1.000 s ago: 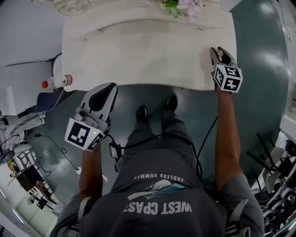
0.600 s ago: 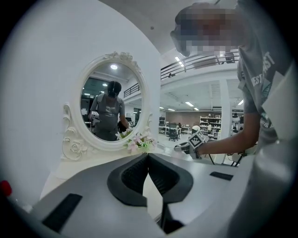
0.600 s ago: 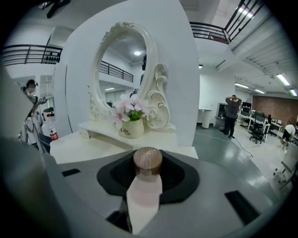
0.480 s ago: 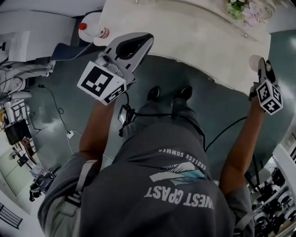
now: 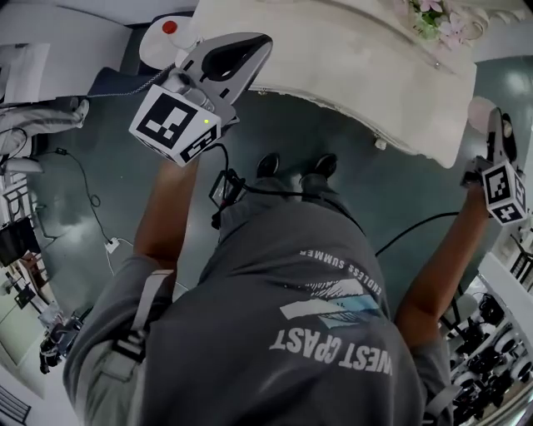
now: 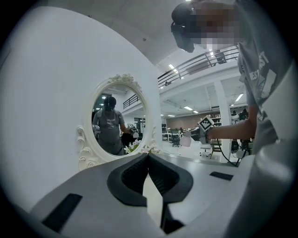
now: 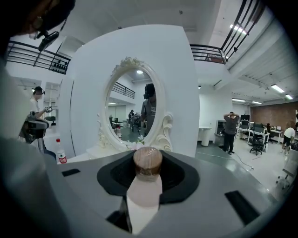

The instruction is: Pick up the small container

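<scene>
The small container [image 7: 145,186] is a white bottle with a round brown cap [image 7: 148,162]. My right gripper [image 7: 148,173] is shut on it and holds it upright in the air, facing the oval mirror [image 7: 135,109]. In the head view the right gripper [image 5: 498,133] is off the right end of the white table [image 5: 350,66], with the container [image 5: 480,111] a pale blob at its tip. My left gripper [image 5: 246,48] hangs over the table's near left edge. In its own view the left gripper [image 6: 148,157] has its jaws meeting at the tip with nothing between them.
A clear water bottle with a red cap [image 5: 169,32] stands at the table's left end. Pale flowers [image 5: 433,18] lie near the mirror's foot at the back. Cables and equipment crowd the dark floor [image 5: 75,191] at the left. A person [image 7: 230,132] stands far off at the right.
Both grippers have risen. The right one has lifted the container off the tabletop and now holds it beyond the table's right end. The left one moved up to the table's left edge.
</scene>
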`<state>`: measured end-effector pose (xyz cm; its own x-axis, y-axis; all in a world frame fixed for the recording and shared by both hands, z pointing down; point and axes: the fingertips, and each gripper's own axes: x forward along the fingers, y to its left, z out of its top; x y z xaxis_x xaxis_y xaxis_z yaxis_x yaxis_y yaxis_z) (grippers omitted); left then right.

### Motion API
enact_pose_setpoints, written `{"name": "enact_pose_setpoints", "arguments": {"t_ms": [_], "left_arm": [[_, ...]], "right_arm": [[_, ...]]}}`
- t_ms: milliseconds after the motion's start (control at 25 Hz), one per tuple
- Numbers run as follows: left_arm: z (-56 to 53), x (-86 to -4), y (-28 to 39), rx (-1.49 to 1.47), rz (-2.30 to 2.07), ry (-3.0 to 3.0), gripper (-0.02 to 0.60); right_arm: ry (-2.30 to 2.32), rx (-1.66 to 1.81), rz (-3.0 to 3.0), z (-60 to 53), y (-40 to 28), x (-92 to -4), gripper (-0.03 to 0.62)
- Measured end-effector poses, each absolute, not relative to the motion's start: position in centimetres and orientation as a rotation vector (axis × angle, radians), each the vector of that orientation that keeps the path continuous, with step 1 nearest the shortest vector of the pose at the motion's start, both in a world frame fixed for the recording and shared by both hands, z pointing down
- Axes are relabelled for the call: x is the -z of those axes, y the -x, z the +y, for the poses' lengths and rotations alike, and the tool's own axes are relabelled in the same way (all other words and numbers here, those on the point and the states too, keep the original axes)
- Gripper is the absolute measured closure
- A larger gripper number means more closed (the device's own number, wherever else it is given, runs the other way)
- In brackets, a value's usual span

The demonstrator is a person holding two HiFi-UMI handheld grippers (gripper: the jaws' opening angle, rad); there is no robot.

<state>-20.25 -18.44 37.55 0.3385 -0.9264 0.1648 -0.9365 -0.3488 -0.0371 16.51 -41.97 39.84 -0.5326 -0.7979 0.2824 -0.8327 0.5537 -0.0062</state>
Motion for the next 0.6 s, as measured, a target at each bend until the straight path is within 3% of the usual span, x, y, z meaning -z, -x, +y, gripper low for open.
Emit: {"name": "enact_pose_setpoints", "arguments": {"t_ms": [600], "left_arm": [[-14.8,-32.5,23.2,-0.18,-1.787,-2.645,0.565]], "right_arm": [[-1.372,-0.096,-2.633,-33.1,-14.4,-29.7,0.45]]}}
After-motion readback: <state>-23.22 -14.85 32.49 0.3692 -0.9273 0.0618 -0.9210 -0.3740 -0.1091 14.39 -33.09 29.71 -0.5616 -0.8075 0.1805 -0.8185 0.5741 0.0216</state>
